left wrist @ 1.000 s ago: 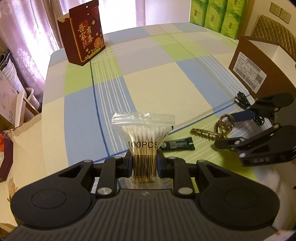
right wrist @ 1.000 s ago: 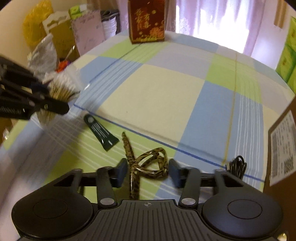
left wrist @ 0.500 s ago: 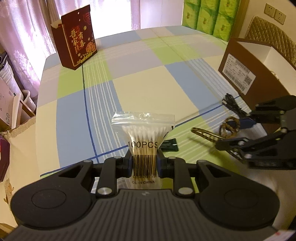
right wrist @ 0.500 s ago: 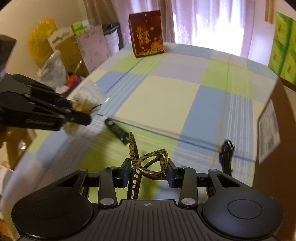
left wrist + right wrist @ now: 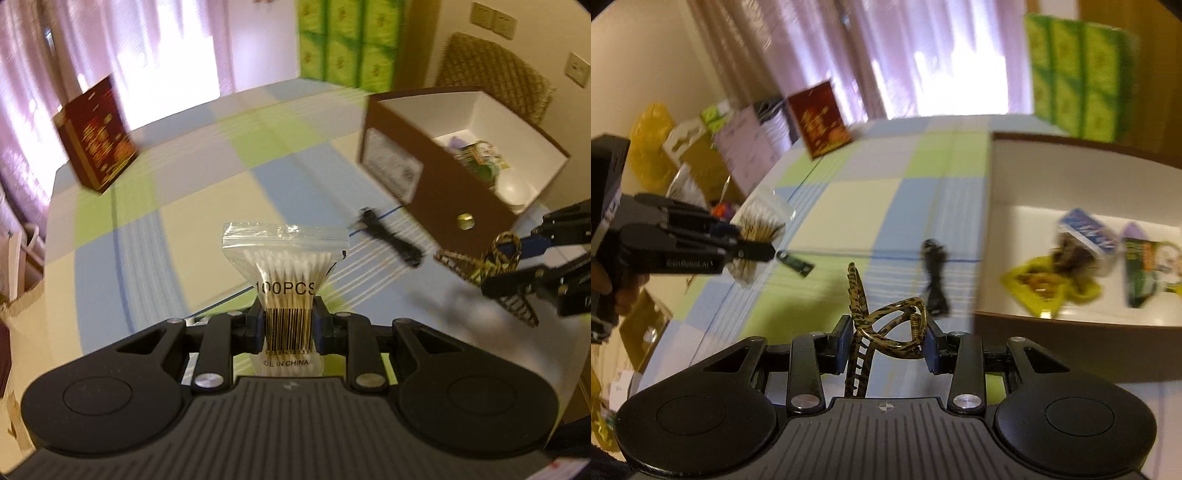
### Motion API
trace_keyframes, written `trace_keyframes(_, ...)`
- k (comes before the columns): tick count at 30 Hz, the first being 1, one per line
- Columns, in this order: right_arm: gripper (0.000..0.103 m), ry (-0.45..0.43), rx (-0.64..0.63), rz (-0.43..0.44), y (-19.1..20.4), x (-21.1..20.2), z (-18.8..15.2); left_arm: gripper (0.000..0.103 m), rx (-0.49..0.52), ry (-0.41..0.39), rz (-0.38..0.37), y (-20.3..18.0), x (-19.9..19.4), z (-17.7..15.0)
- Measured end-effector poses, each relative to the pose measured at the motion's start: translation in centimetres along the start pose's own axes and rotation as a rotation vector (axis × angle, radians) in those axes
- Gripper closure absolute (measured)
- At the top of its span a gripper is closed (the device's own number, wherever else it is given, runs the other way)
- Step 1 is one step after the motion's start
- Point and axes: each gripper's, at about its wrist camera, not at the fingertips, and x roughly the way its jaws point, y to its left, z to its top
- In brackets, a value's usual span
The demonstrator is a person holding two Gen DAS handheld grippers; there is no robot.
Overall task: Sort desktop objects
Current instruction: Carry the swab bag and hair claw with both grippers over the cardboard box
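Left gripper [image 5: 288, 328] clamps cotton swab bag [image 5: 286, 273] at its barcode, bag upright above the table. Right gripper [image 5: 886, 343] pinches leopard-print hair clip [image 5: 886, 328] between its pads, beside brown box [image 5: 1071, 325].

A checked tablecloth [image 5: 207, 192] covers the table: red gift box [image 5: 96, 142] near the far-left corner, brown carton [image 5: 436, 184] along the right edge, a black bundle, perhaps a cable [image 5: 391, 240], just beside it.
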Motion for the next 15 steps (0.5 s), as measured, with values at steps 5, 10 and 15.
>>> trace_keyframes(5, 0.067, -0.068, 0.041, -0.036, -3.2, -4.1, 0.1, 0.083, 0.063, -0.037, -0.036, -4.7, -0.2, 2.3)
trace_keyframes(10, 0.067, -0.128, 0.071, -0.094, -7.4, -7.9, 0.5, 0.083, 0.125, -0.086, -0.077, -9.7, -0.1, 5.2)
trace_keyframes(15, 0.067, -0.172, 0.086, -0.134, -11.4, -10.7, 1.2, 0.083, 0.166, -0.126, -0.105, -14.2, 0.6, 8.2)
